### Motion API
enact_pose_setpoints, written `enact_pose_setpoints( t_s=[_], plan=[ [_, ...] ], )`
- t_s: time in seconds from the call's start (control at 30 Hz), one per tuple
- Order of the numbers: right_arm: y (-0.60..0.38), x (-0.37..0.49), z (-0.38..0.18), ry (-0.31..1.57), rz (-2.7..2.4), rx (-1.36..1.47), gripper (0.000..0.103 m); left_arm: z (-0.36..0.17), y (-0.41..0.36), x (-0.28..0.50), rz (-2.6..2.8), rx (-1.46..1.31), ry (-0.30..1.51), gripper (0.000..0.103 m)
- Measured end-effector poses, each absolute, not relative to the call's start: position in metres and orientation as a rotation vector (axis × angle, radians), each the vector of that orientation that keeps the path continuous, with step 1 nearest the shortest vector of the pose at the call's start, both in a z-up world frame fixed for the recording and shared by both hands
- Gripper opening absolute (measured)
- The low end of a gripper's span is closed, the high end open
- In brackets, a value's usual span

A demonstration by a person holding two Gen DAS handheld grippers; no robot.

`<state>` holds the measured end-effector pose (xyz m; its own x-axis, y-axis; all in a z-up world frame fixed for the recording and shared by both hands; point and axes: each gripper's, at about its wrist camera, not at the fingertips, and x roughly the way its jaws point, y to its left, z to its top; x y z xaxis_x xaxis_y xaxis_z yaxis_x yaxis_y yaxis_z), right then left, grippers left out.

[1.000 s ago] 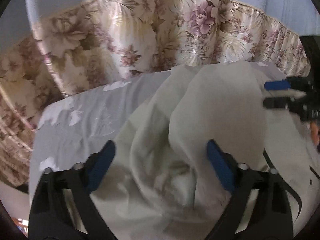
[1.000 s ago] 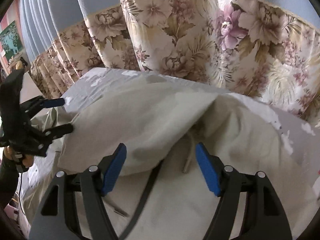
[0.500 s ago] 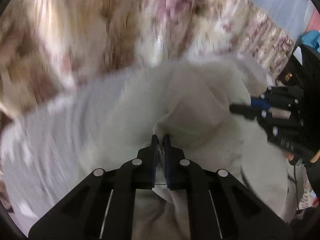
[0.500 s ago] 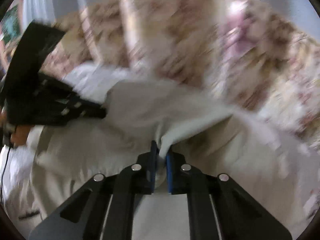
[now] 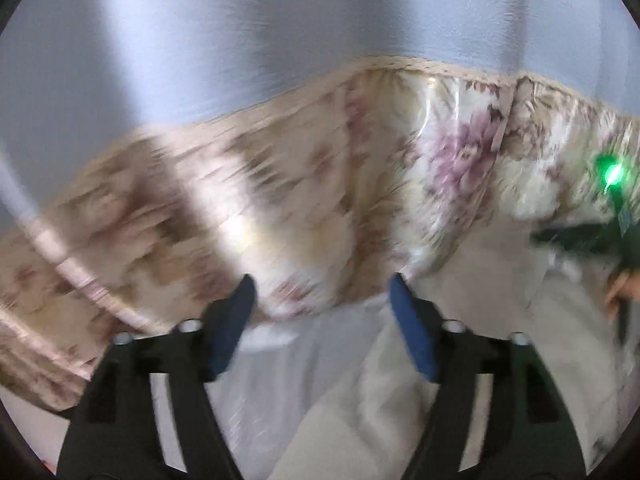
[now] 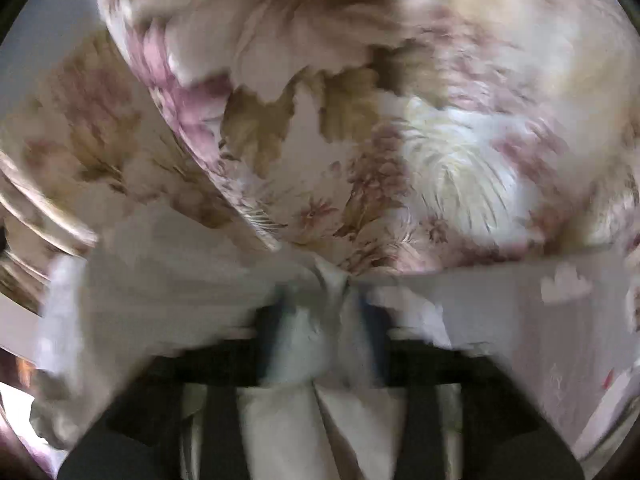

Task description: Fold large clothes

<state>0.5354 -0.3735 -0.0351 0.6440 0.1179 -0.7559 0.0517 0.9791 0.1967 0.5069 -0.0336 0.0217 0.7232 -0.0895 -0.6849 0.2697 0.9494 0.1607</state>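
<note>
Cream garment (image 5: 360, 412) lies on the pale grey bedsheet (image 5: 280, 368), mostly hidden by gripper frames and motion blur. Left gripper (image 5: 322, 320) has blue fingers (image 5: 412, 340) spread wide, nothing between them, bare sheet ahead up to the floral curtain (image 5: 320, 200). Right gripper (image 6: 326, 320) is heavily smeared; its fingers sit apart with a bunched fold of garment (image 6: 332, 296) between them, grip unclear. Only the left view shows the right gripper (image 5: 592, 236) from outside, with a green light (image 5: 610, 172), at frame edge.
</note>
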Motion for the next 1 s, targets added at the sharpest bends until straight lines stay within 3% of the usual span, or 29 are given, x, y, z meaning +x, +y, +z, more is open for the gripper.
enact_pose_setpoints(
  t_s=[0.17, 0.47, 0.63, 0.7, 0.73, 0.77, 0.83, 1.0],
  plan=[
    [-0.388, 0.427, 0.006, 0.738, 0.037, 0.070, 0.077, 0.003, 0.037, 0.414, -0.101, 0.205, 0.754, 0.084],
    [-0.399, 0.300, -0.031, 0.777, -0.029, 0.043, 0.081, -0.080, 0.165, 0.270, 0.202, -0.171, 0.864, 0.087],
    [-0.402, 0.283, -0.049, 0.811, -0.033, 0.095, 0.081, -0.118, 0.175, 0.269, 0.217, -0.118, 0.952, 0.086],
    [-0.398, 0.278, -0.047, 0.804, -0.039, 0.093, 0.081, -0.131, 0.169, 0.280, 0.231, -0.048, 0.989, 0.061],
    [-0.396, 0.274, -0.044, 0.796, -0.040, 0.086, 0.081, -0.135, 0.168, 0.286, 0.219, -0.044, 1.019, 0.033],
    [-0.392, 0.271, -0.040, 0.785, -0.037, 0.073, 0.081, -0.137, 0.173, 0.289, 0.205, -0.051, 1.041, 0.030],
    [-0.386, 0.263, -0.031, 0.761, -0.041, 0.038, 0.081, -0.129, 0.187, 0.293, 0.213, -0.054, 1.048, 0.013],
    [-0.380, 0.257, -0.017, 0.731, -0.071, -0.046, 0.081, -0.085, 0.283, 0.293, 0.268, -0.277, 0.988, 0.011]
  ],
)
